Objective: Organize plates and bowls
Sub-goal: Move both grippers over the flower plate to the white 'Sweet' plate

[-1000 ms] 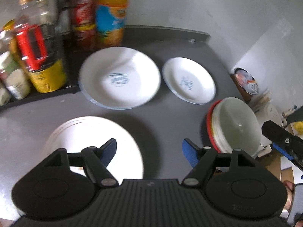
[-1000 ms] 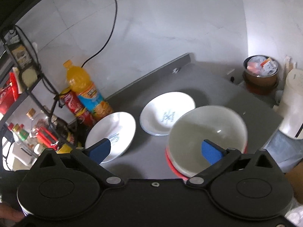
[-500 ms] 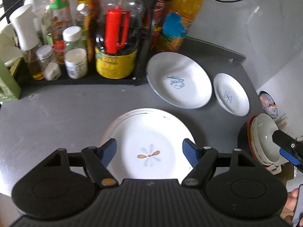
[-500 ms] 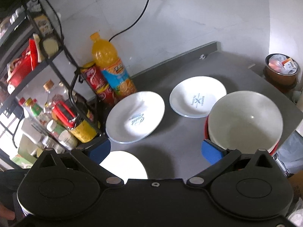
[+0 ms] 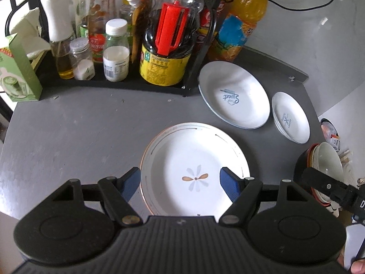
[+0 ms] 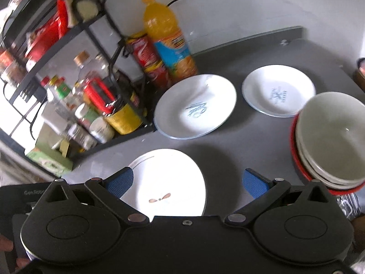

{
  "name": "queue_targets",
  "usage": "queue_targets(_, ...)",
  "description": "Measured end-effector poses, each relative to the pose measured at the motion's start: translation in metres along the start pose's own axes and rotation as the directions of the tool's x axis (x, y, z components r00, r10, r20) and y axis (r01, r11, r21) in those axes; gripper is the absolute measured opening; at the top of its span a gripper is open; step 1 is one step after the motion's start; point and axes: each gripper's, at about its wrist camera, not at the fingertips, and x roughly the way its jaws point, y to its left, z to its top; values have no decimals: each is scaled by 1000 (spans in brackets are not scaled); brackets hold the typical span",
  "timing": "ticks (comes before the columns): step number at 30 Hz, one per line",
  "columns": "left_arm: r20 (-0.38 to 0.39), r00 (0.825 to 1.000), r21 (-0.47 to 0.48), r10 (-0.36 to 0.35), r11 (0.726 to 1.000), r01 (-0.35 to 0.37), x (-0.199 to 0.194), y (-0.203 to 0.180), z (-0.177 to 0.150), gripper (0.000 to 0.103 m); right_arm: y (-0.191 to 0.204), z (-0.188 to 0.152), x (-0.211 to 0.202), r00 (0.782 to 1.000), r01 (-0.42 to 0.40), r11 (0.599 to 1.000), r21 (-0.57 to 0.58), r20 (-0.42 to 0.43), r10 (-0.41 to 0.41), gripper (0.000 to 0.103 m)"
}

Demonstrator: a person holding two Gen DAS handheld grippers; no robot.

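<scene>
A white plate with a flower motif (image 5: 195, 169) (image 6: 167, 182) lies nearest me on the grey counter. Behind it sit a larger white plate marked "Sweet" (image 5: 233, 97) (image 6: 196, 107) and a small white plate (image 5: 290, 117) (image 6: 278, 90). A stack of pale bowls over a red one (image 5: 326, 166) (image 6: 333, 137) stands at the right edge. My left gripper (image 5: 180, 183) hovers open above the flower plate, holding nothing. My right gripper (image 6: 187, 182) is open too, above the counter between the flower plate and the bowls.
A black wire rack (image 5: 198, 52) (image 6: 109, 45) full of bottles and jars fills the back left, with an orange drink bottle (image 5: 239, 25) (image 6: 168, 38) and red cans (image 6: 148, 57) beside it. A green box (image 5: 18, 68) stands far left. The counter (image 5: 79, 125) drops off at right.
Both grippers pulled back and swung left; the flower plate came into fuller view under the left gripper, and the bowls slid to the right edge. Nothing on the counter moved.
</scene>
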Motion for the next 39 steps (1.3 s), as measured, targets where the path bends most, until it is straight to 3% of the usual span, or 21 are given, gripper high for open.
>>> queue_targets(8, -14, 1000, -64, 25, 998, -25, 9, 6, -8, 75, 8, 8, 21, 993, -53, 990, -133, -114, 38, 103)
queue_targets(14, -15, 998, -87, 65, 994, -67, 18, 4, -6, 75, 5, 20, 25, 993, -46, 980, -192, -117, 24, 103)
queue_targets(21, -35, 997, -151, 66, 986, -70, 29, -2, 1, 75, -5, 41, 33, 991, -55, 966, -251, -129, 23, 102)
queue_targets(34, 8, 994, -239, 112, 965, -107, 45, -21, 20, 74, -23, 83, 71, 979, -119, 947, -298, -197, 61, 83)
queue_targets(39, 22, 993, -289, 120, 951, -108, 54, -25, 28, 73, -30, 100, 86, 974, -141, 940, -312, -213, 76, 81)
